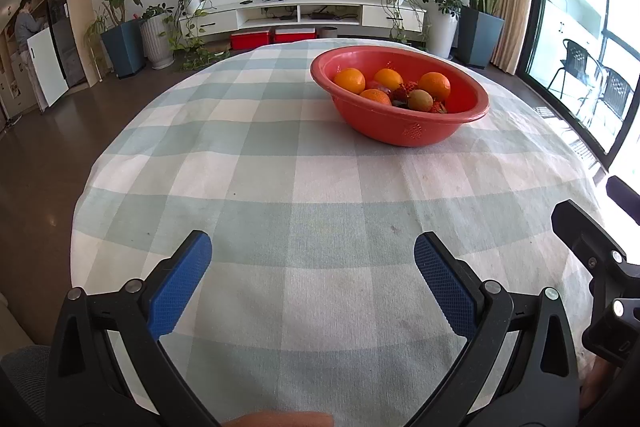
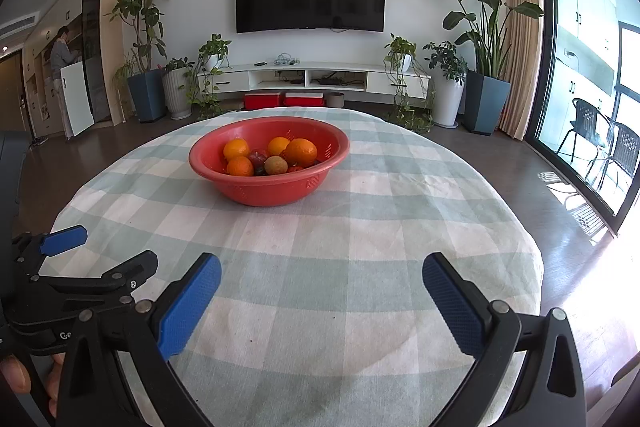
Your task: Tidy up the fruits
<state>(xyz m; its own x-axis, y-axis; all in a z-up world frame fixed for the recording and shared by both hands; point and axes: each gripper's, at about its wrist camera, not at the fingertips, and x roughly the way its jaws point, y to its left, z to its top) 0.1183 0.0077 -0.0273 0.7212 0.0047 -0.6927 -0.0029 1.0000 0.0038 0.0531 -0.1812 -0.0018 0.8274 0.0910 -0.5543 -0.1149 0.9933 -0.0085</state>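
A red plastic bowl (image 1: 404, 131) stands on the round table with the green-and-white checked cloth (image 1: 280, 187). It holds several oranges (image 1: 349, 80), a brownish-green kiwi (image 1: 420, 100) and small red fruits. In the right wrist view the bowl (image 2: 268, 193) sits ahead and slightly left, with oranges (image 2: 301, 151) and the kiwi (image 2: 276, 165) inside. My left gripper (image 1: 312, 251) is open and empty above the near cloth, well short of the bowl. My right gripper (image 2: 322, 275) is open and empty too. The left gripper (image 2: 108, 255) shows at the right view's left edge.
The table edge curves away on both sides over dark floor. Beyond it are a white TV console (image 2: 312, 79), a wall TV, potted plants (image 2: 146, 83) and red boxes (image 2: 262, 101). A glass door and chairs (image 2: 600, 139) are on the right. A person (image 2: 60, 59) stands far left.
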